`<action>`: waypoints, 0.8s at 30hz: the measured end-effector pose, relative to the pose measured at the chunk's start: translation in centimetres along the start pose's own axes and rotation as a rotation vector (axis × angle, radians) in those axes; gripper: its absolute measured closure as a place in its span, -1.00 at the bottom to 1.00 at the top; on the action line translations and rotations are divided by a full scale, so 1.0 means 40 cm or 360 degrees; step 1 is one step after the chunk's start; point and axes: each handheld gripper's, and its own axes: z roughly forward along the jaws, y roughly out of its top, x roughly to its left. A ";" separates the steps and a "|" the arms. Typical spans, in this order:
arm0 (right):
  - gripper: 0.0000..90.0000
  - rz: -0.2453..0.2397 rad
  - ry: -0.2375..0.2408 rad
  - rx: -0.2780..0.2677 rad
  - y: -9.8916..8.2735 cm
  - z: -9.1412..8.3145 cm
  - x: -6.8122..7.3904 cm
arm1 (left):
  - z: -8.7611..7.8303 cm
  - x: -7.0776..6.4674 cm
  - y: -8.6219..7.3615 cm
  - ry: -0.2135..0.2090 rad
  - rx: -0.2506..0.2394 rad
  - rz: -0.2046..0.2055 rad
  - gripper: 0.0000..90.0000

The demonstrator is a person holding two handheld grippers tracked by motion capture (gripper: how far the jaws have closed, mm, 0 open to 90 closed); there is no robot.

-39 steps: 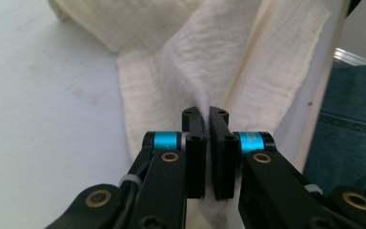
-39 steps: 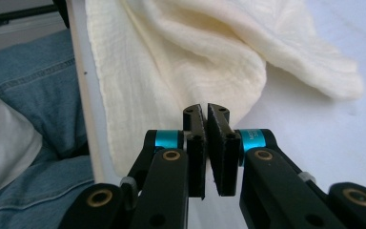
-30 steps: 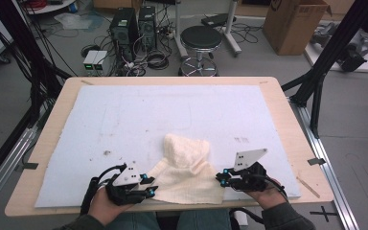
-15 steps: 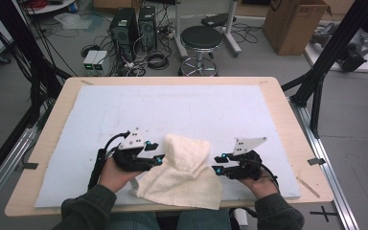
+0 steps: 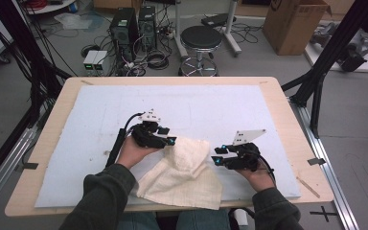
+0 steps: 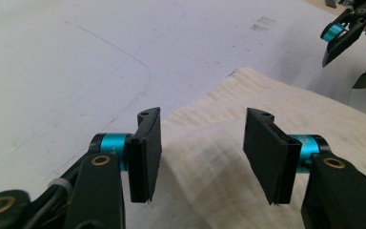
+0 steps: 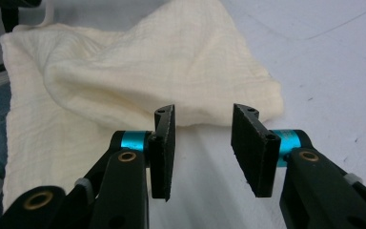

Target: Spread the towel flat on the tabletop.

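Since a second ago the left gripper [image 5: 168,140] has travelled from the near edge of the desk [image 5: 287,110] out to the far left corner of the cream cloth [image 5: 184,172], and the right gripper [image 5: 219,156] has shifted a little farther away too. Both sets of jaws have just been opening. The left jaws now stand well apart over the cloth's edge, gripping nothing; the right jaws stand partly open over bare white mat [image 5: 211,108], just short of the cloth, also holding nothing.

The cloth lies rumpled at the near middle of the desk, between the two grippers — its near edge hangs past the mat, and part of it is covered by the person's left sleeve [image 5: 103,196].

Beyond the desk stand a black stool [image 5: 201,38], computer towers [image 5: 134,24] and a cardboard box [image 5: 294,21] — none blocks the work.
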 end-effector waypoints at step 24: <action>0.36 -0.0032 0.0182 0.0165 0.058 0.143 0.049 | -0.042 -0.040 -0.067 -0.0037 0.0226 0.0102 0.43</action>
